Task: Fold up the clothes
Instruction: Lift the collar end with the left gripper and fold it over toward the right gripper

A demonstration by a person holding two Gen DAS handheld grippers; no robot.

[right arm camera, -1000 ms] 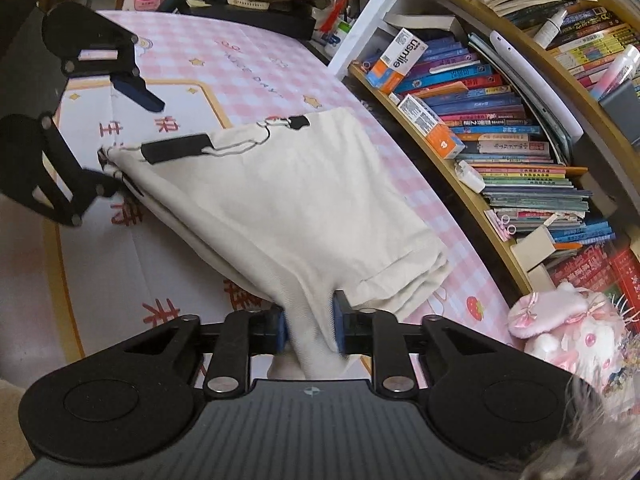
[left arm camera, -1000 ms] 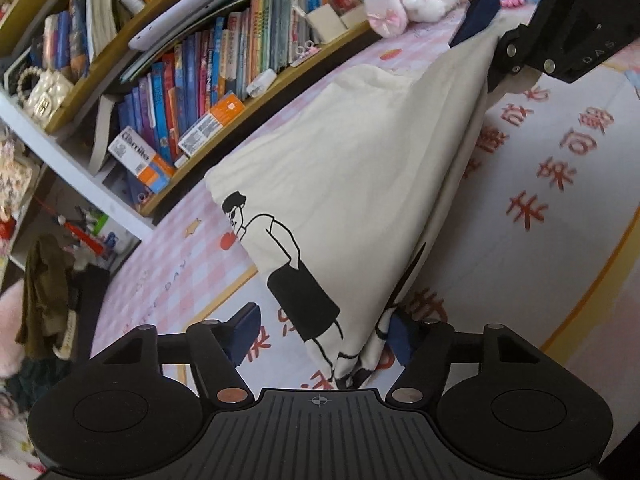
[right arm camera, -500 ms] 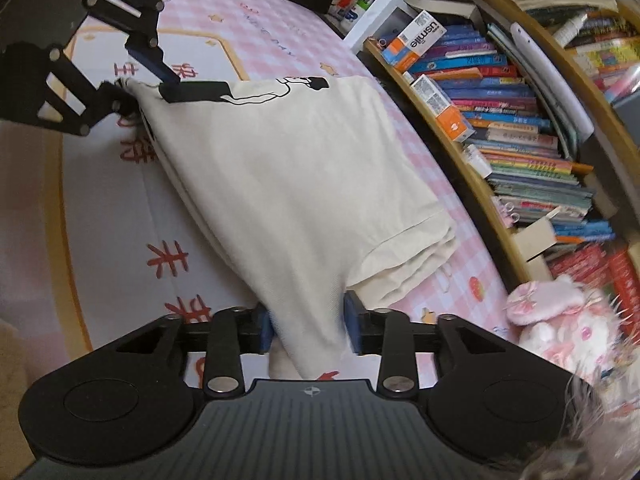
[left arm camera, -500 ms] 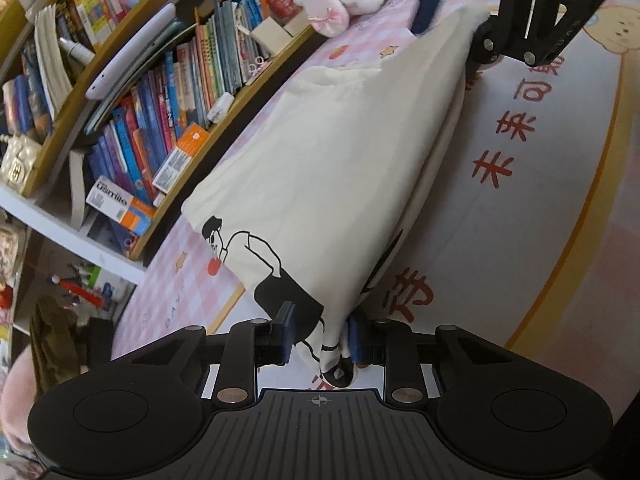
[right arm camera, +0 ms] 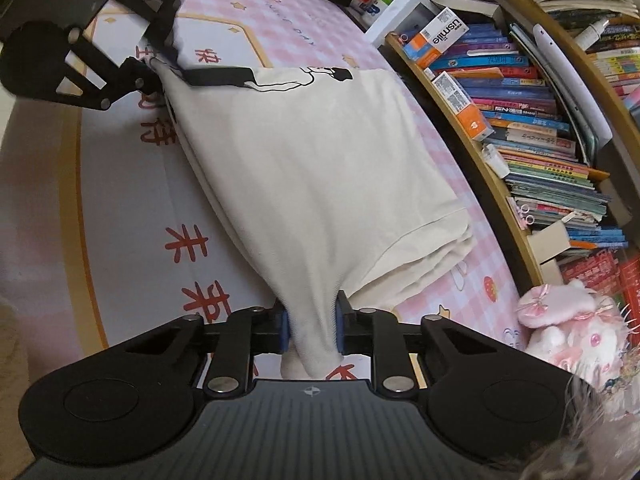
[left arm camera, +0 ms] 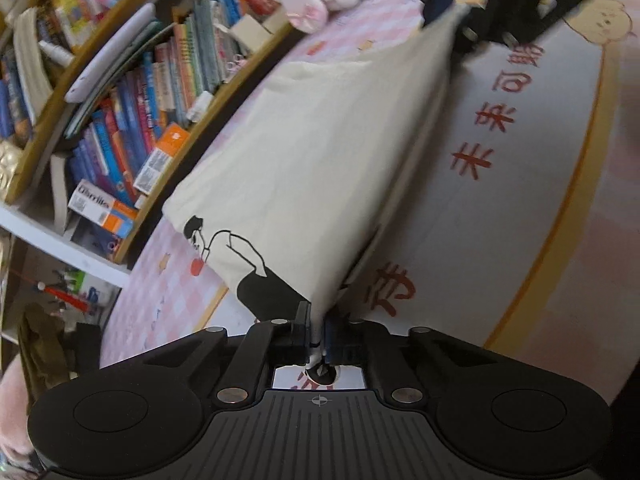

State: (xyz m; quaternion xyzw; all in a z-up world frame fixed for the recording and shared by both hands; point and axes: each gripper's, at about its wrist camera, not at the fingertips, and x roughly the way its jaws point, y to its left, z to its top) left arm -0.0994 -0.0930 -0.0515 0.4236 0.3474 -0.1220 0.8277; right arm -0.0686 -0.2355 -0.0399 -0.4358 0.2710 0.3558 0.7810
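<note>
Stretching between both grippers, the cream shirt [right arm camera: 304,176] lies on the pink bedspread [right arm camera: 120,200]; left gripper [left arm camera: 317,330] is clamped on one corner, right gripper [right arm camera: 311,330] closing, pads pressing the other

Black gripper [right arm camera: 311,330], blue-padded jaws

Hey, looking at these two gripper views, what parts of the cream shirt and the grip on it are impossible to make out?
- Left wrist view: the shirt corner inside the left gripper is hidden by its fingers.
- Left wrist view: the right gripper is blurred and cut off by the top edge.
- Right wrist view: the right gripper is closing on bunched fabric; its own body hides the cloth's end.
- Both views: the shirt's underside lies against the mat.
</note>
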